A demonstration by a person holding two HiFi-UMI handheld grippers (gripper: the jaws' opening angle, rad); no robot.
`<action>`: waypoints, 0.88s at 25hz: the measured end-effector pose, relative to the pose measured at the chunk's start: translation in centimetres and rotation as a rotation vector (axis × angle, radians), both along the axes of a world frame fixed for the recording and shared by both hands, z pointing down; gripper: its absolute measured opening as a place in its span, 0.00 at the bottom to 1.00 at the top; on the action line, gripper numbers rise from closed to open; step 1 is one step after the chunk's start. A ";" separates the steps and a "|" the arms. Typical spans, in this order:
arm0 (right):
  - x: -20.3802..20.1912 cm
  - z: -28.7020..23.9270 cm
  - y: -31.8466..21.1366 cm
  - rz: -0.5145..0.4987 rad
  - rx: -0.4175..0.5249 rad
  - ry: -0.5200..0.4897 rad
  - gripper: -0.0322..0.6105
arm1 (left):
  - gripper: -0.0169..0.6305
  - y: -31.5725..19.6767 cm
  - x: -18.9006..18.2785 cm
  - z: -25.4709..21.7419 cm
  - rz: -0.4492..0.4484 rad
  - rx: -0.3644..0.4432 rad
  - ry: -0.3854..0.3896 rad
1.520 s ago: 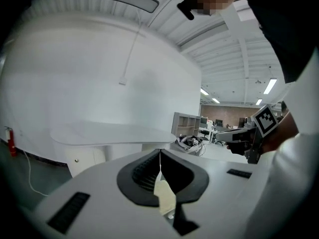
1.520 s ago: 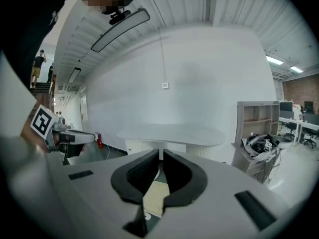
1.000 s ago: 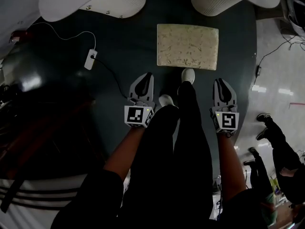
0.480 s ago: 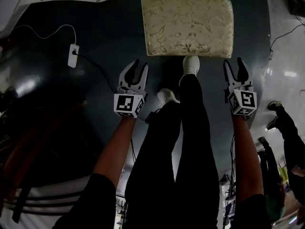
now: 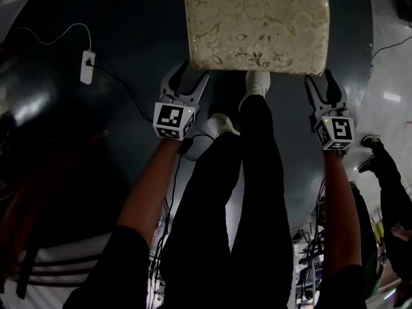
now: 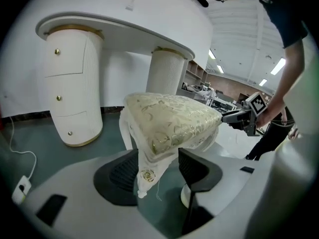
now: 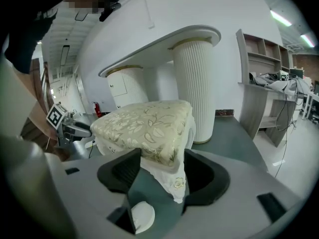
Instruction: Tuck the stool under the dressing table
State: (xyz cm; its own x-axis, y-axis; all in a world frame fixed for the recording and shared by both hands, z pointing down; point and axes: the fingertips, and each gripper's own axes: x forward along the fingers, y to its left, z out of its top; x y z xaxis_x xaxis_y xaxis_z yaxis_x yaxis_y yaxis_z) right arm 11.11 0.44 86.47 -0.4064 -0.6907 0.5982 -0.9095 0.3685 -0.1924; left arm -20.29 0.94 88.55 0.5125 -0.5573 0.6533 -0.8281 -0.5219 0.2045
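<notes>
Head view: stool (image 5: 256,24) sits top centre, its long axis across the frame. The left gripper (image 5: 193,73) is at its lower left corner and the right gripper (image 5: 320,77) at its lower right, about equally near.

Left gripper view: jaws opening, spread wide; the stool's corner sits between them, pads not pressing. The dressing table (image 6: 124,29) stands beyond, upper left.

Right gripper view: jaws opening, spread round the other corner, no pinch. The table lies straight behind the stool.

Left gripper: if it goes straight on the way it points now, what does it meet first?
The stool: its near corner, cushion above the white leg, stands between the opening jaws of the left gripper, pads not yet pressing. Contact looks near, though depth is hard to judge.
</notes>
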 end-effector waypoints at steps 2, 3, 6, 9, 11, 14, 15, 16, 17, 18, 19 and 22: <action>0.0 0.2 0.0 -0.004 0.002 -0.022 0.45 | 0.40 -0.4 0.4 0.2 0.006 -0.002 0.013; 0.0 0.3 0.0 -0.008 0.004 -0.032 0.45 | 0.40 -0.5 0.6 0.2 0.010 -0.002 0.017; -0.1 0.5 -0.1 -0.011 0.001 -0.074 0.44 | 0.40 -0.5 0.6 0.1 0.005 -0.002 0.023; -0.1 0.5 -0.1 0.017 -0.011 -0.086 0.44 | 0.39 -0.4 0.6 0.1 -0.015 -0.005 0.027; -0.3 0.4 -0.2 0.028 -0.025 -0.089 0.44 | 0.38 -0.3 0.5 0.0 -0.037 -0.008 0.029; -0.3 0.6 -0.3 0.045 -0.042 -0.096 0.44 | 0.38 -0.4 0.4 0.0 -0.065 -0.013 0.022; -0.3 0.6 -0.3 0.052 -0.045 -0.100 0.44 | 0.38 -0.4 0.4 0.0 -0.070 -0.016 0.020; -0.4 0.6 -0.2 0.055 -0.049 -0.104 0.44 | 0.38 -0.3 0.4 0.0 -0.073 -0.020 0.018; -0.4 0.6 -0.2 0.053 -0.052 -0.104 0.44 | 0.37 -0.3 0.4 0.0 -0.076 -0.024 0.014; -0.4 0.6 -0.1 0.048 -0.055 -0.102 0.44 | 0.38 -0.3 0.4 -0.1 -0.080 -0.026 0.008; -0.4 0.6 -0.1 0.041 -0.056 -0.104 0.44 | 0.37 -0.3 0.4 -0.1 -0.086 -0.025 -0.001; -0.6 0.5 0.0 0.028 -0.053 -0.127 0.44 | 0.37 -0.3 0.4 -0.2 -0.093 -0.018 -0.040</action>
